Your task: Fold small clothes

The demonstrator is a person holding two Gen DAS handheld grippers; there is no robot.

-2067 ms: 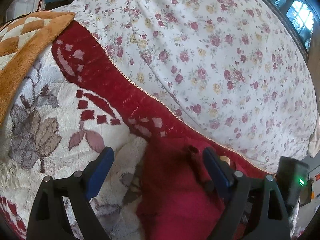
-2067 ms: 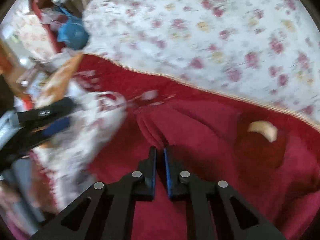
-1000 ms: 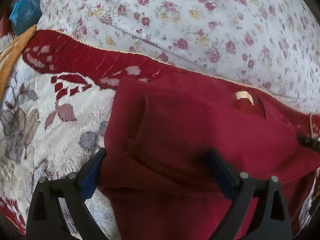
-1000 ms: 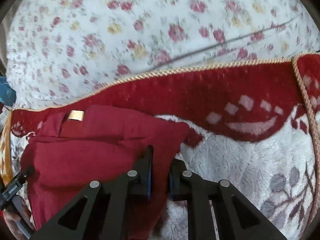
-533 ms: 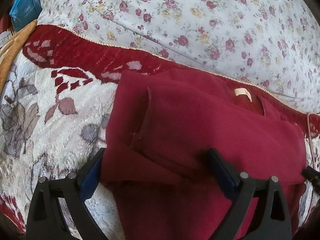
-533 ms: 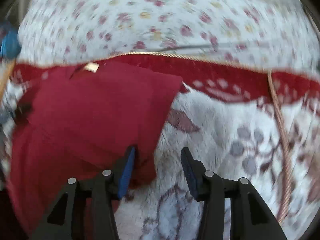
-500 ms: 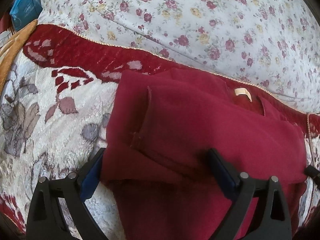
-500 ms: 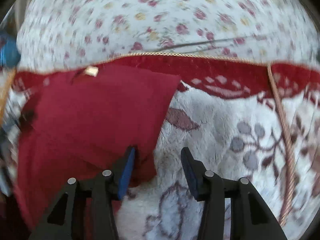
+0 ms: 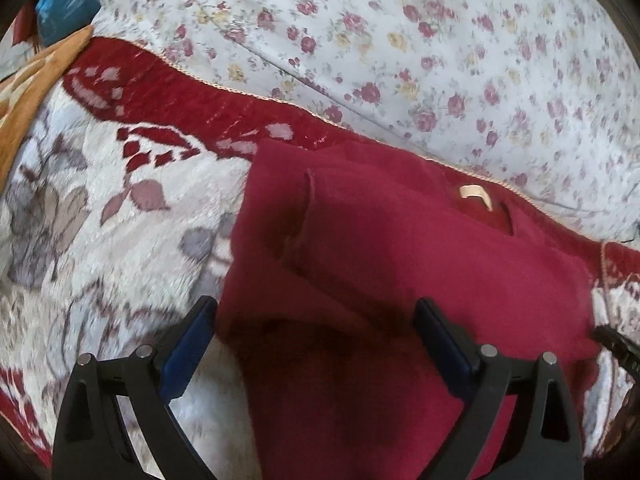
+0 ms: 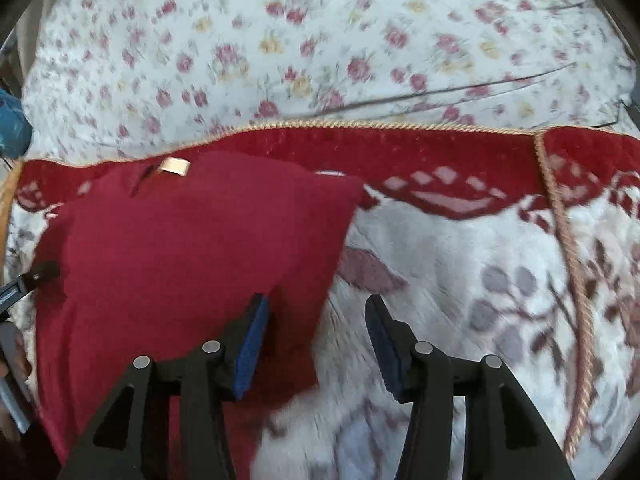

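Plain dark-red garment (image 9: 400, 264), red-and-white leaf-patterned blanket (image 9: 120, 216), white rose-print sheet (image 9: 440, 60)

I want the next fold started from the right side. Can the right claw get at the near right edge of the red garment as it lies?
Probably yes. The right claw is open, the red garment edge lies between its fingers, and nothing covers it on the blanket.

Right hand-held gripper (image 10: 316, 332), jaws apart, straddles the folded red garment's (image 10: 192, 256) edge on a plush blanket (image 10: 460, 280).
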